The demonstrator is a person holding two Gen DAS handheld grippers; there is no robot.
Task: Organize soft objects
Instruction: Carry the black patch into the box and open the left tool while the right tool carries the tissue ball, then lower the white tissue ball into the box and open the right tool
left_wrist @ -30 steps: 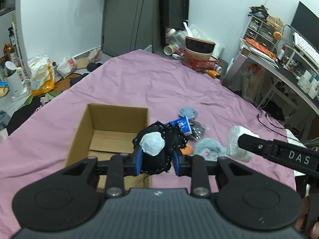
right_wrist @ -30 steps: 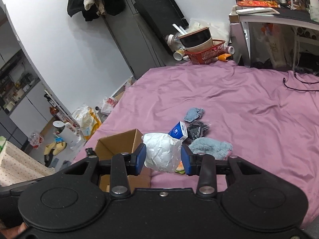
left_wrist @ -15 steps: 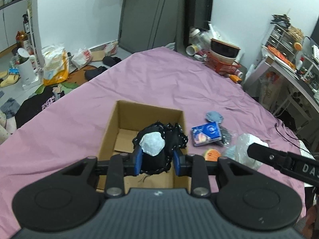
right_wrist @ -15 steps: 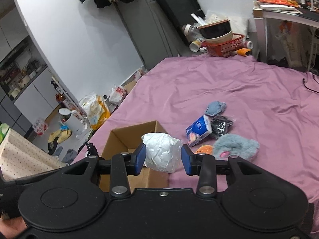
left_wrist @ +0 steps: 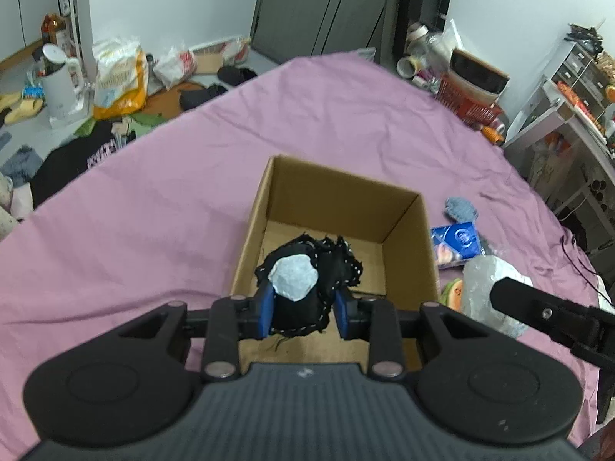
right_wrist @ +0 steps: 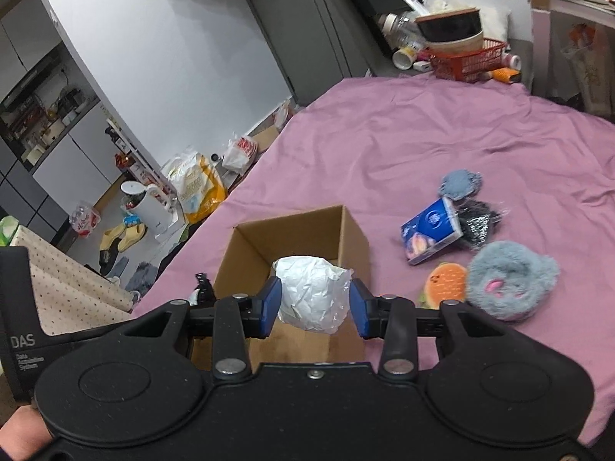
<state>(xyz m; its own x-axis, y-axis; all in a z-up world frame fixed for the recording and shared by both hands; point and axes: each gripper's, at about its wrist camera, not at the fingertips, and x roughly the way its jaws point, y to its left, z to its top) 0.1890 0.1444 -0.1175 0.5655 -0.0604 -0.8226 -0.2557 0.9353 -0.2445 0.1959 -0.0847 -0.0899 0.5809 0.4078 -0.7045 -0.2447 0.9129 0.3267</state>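
Over the open cardboard box (left_wrist: 399, 207) on the bed, left tongs (left_wrist: 303, 309) grip a black bundle (left_wrist: 307, 288) and right tongs (right_wrist: 314, 305) grip a white wad (right_wrist: 313, 294)

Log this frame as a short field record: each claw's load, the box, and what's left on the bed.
left claw: shut on black lacy bundle, above the box
right claw: shut on white crumpled bundle
cardboard box: open, on purple bedsheet, visible floor bare
left on bed: grey fluffy plush, blue packet, orange burger-print item, small grey-blue cloth
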